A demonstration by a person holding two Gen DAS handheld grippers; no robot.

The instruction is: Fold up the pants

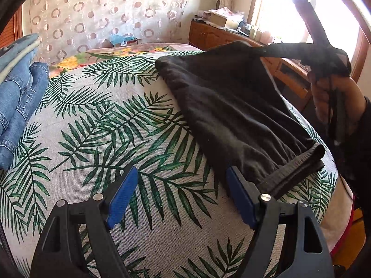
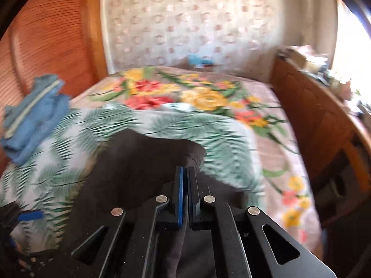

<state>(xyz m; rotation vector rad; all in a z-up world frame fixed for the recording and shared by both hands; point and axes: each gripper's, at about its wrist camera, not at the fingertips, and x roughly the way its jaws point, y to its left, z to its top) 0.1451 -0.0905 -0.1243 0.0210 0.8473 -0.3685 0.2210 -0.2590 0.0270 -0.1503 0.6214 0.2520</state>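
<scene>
The black pants (image 1: pixel 231 106) lie on the bed (image 1: pixel 129 143), on the palm-leaf cover, toward its right edge. One end rests flat near the front edge with its elastic band (image 1: pixel 294 173) beside the left gripper (image 1: pixel 183 199). The other end is lifted in the air by the right gripper (image 2: pixel 185 180), whose jaws are pressed together on the dark cloth. The left gripper is wide apart and holds nothing; it hovers just over the cover next to the band. A pile of jeans (image 1: pixel 16 97) sits at the left edge of the bed. The step in hand seems to be the fold of the raised end over the resting end. The next move probably calls for carrying the lifted end toward the band, while the left gripper may pin the lying part so it does not slide.
</scene>
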